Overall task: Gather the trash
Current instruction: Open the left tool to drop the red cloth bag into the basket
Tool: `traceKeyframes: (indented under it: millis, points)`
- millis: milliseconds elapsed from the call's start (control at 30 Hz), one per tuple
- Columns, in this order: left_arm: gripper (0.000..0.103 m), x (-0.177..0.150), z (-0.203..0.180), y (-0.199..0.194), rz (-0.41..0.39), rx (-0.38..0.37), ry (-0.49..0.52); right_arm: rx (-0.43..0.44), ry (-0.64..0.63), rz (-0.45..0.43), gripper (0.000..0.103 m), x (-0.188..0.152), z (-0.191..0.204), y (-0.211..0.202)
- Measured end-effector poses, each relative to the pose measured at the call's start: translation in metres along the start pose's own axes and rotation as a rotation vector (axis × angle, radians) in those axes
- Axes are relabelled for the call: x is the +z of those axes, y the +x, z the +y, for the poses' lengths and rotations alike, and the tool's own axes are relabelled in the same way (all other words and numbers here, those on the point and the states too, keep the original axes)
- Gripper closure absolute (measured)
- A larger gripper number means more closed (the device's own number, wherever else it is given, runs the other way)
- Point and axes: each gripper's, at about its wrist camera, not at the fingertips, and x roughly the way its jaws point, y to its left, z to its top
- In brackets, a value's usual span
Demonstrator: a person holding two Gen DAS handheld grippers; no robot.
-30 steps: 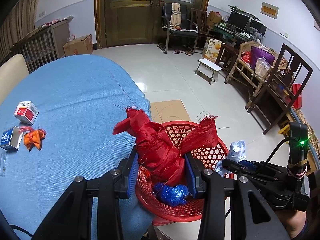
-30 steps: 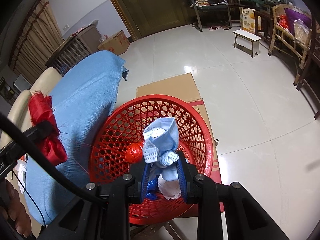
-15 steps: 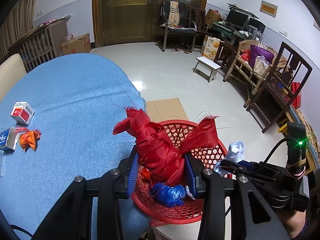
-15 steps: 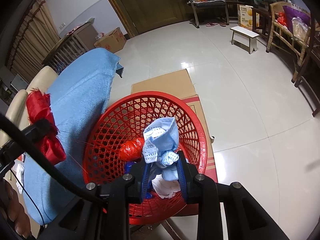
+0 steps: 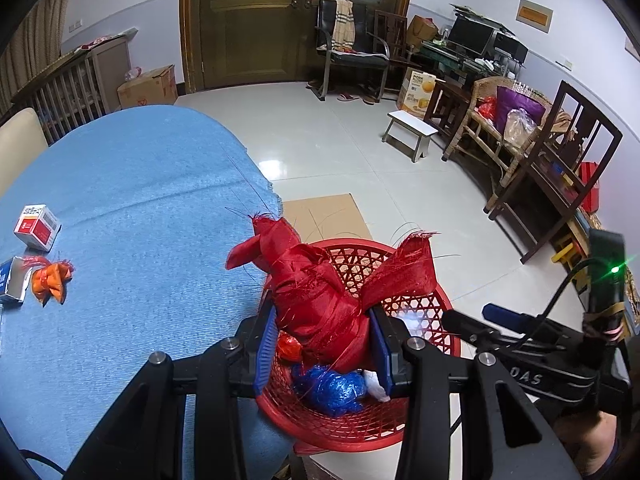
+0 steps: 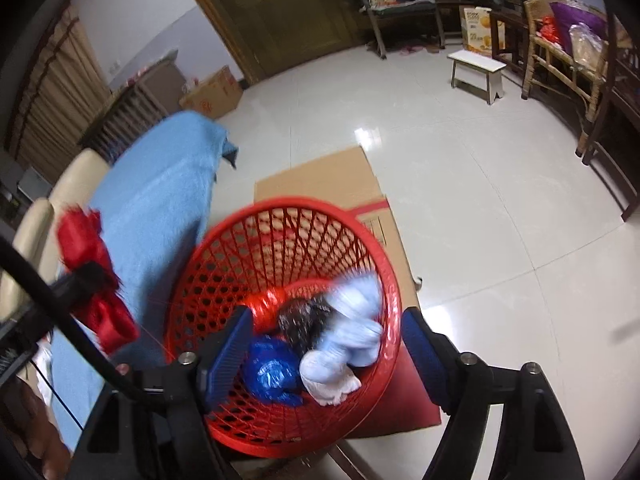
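Your left tool point(image 5: 324, 344) is clamped on the red mesh wad point(image 5: 320, 300) just as before, hovering over the red basket point(image 5: 424, 420) beside the blue worktop point(image 5: 140, 200). Over to the right view: your right tool point(image 6: 326, 344) has just sprung wide, nothing between its pads, and the pale blue wad point(image 6: 352, 328) now lies in the basket.

Domestic living room, tiled floor point(image 5: 320, 152), wooden double door point(image 5: 296, 20), blue-clothed table point(image 5: 132, 200), wicker bench point(image 5: 492, 136), small white stool point(image 5: 408, 136), computer desk point(image 5: 472, 56) stood along wall.
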Motion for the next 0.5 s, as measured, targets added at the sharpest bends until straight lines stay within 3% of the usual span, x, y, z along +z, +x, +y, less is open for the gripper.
traceKeyframes:
  millis: [500]
  points:
    - [0.060, 0.001, -0.016, 0.011, 0.022, -0.013, 0.039, -0.006, 0.099, -0.108, 0.023, 0.010, -0.025, -0.036]
